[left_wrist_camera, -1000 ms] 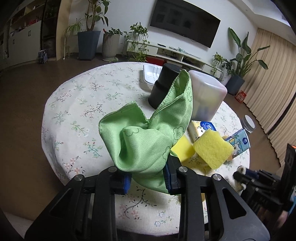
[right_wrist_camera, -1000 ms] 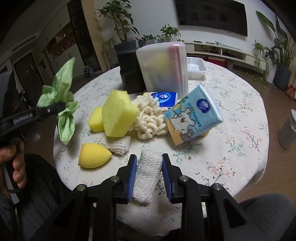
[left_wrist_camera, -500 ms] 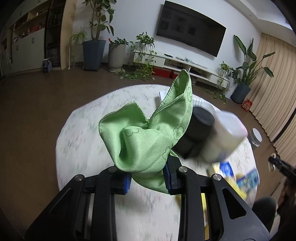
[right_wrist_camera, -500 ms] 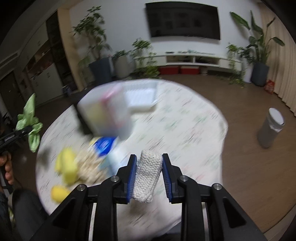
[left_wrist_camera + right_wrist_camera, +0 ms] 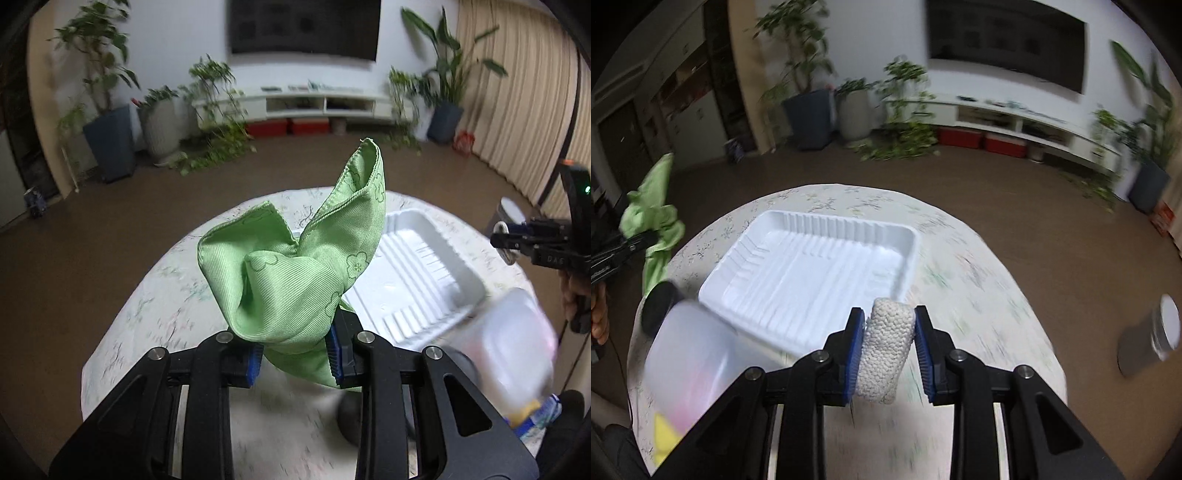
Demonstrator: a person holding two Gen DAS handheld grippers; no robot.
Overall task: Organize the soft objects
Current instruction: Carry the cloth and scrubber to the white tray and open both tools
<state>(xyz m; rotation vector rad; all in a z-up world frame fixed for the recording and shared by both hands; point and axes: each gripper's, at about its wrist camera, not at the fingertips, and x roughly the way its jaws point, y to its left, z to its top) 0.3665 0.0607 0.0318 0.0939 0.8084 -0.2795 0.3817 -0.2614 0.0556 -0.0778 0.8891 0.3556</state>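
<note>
Two hand-held grippers hang above a round bench (image 5: 979, 266) draped in a floral cloth, each carrying a soft item. The left gripper (image 5: 295, 354) has its jaws clenched on a green cloth (image 5: 295, 266): the bunched middle of the fabric sits squeezed between the blue pads (image 5: 334, 354), two loose corners stand up and forward past the tips, and a short tail droops below them. In the right wrist view the same cloth (image 5: 652, 218) shows at the far left edge, clear of the bench top and held off its left side.

The right gripper (image 5: 888, 350) grasps a white knitted pad (image 5: 886, 350), folded into a thick roll and pinched between both blue pads (image 5: 855, 350), its rounded top rising just above the tips and its lower end hanging a little under them. The roll is in the air, in line with the near right corner of a white ribbed tray (image 5: 816, 266) that lies on the bench with nothing in it. In the left wrist view the tray (image 5: 417, 266) appears just right of the green cloth.

A translucent container (image 5: 694, 354), blurred, stands at the tray's near left corner beside a dark cylinder (image 5: 657, 306). A silver bin (image 5: 1152, 336) stands on the brown floor at right.
</note>
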